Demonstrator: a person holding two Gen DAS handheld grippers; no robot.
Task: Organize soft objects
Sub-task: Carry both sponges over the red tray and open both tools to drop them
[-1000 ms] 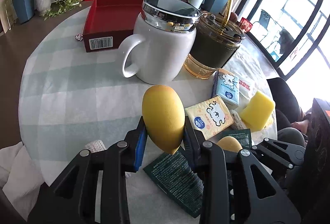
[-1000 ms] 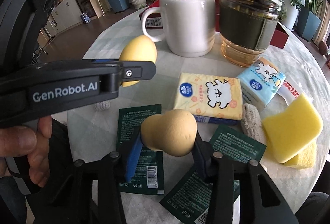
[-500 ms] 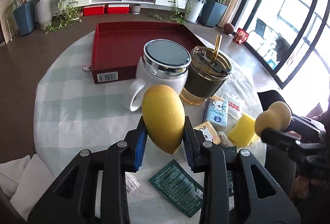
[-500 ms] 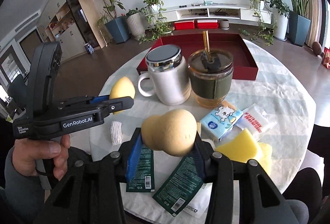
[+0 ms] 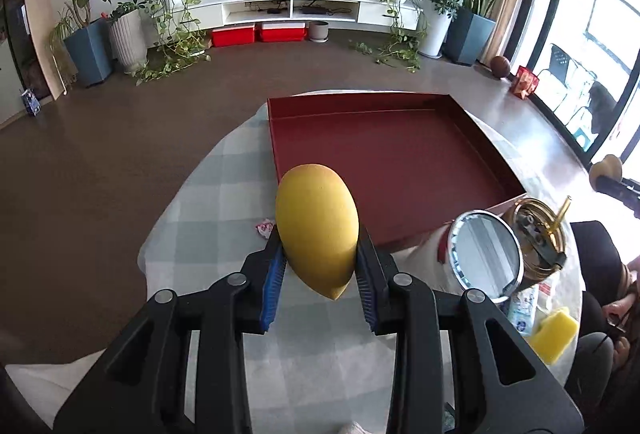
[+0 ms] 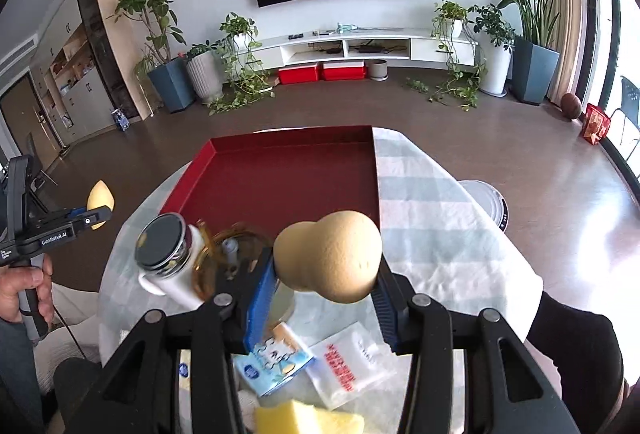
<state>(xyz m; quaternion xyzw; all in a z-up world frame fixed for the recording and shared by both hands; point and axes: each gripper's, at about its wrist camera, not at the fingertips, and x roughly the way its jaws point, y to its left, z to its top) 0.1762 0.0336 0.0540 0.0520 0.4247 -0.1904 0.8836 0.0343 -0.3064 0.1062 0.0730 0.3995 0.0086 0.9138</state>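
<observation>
Left gripper (image 5: 320,266) clamped on yellow egg-shaped sponge (image 5: 317,230), right gripper (image 6: 322,288) clamped on tan gourd-shaped sponge (image 6: 330,262), both aloft near open red cardboard tray (image 6: 280,186), amber glass tumbler (image 6: 216,254) half hidden behind right fingers.

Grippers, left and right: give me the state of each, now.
Left gripper: closed on the yellow egg-shaped sponge, held in the air.
Right gripper: closed on the tan gourd-shaped sponge, also lifted.
</observation>
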